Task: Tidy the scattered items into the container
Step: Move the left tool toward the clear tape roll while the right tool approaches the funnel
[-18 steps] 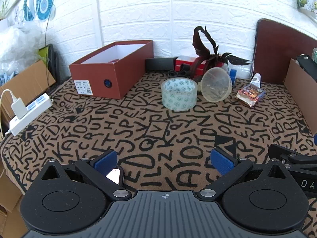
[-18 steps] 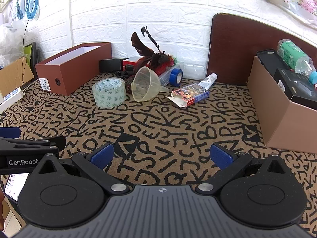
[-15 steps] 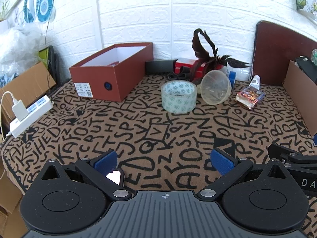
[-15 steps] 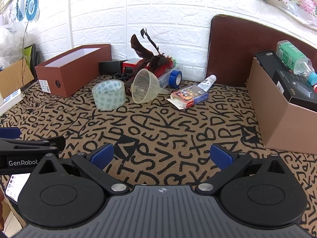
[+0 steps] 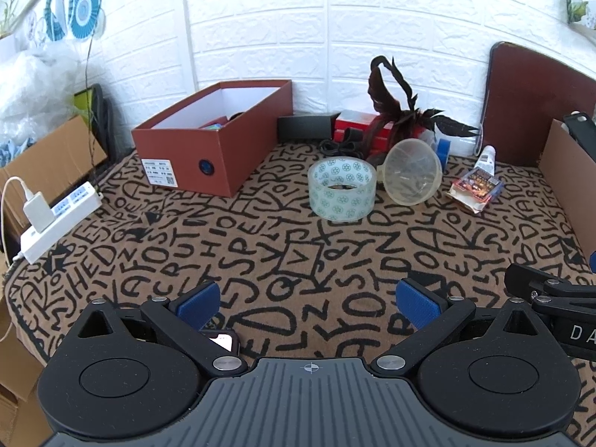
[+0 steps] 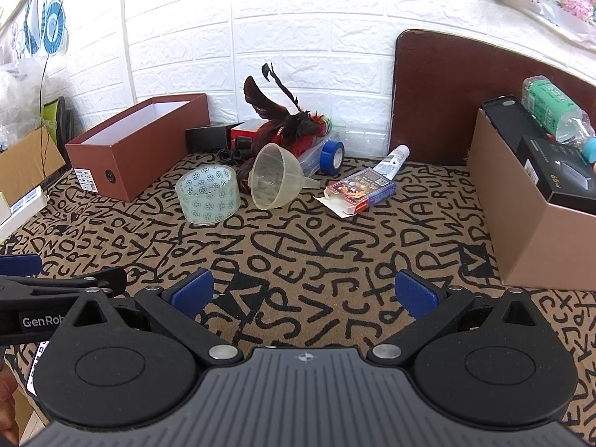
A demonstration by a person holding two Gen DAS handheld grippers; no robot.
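Note:
A clear patterned tape roll (image 5: 341,190) (image 6: 208,193) stands on the letter-print cloth, with a translucent funnel (image 5: 411,171) (image 6: 273,175) on its side to its right. A card box (image 5: 476,188) (image 6: 361,192) and a small white tube (image 6: 393,160) lie further right. The open red-brown shoebox (image 5: 216,145) (image 6: 138,149) stands at the back left with some items inside. My left gripper (image 5: 309,300) and right gripper (image 6: 303,294) are both open and empty, low over the near part of the cloth, well short of the items.
A dark feather toy (image 5: 391,111), a blue tape roll (image 6: 331,156), red and black boxes sit by the white wall. A cardboard box (image 6: 540,208) with a bottle stands at right. A power strip (image 5: 56,223) lies at left. A phone (image 5: 223,339) lies under the left gripper.
Both grippers have risen slightly, so I look down more on the cloth and into the shoebox. Nothing on the cloth has moved; both stay open.

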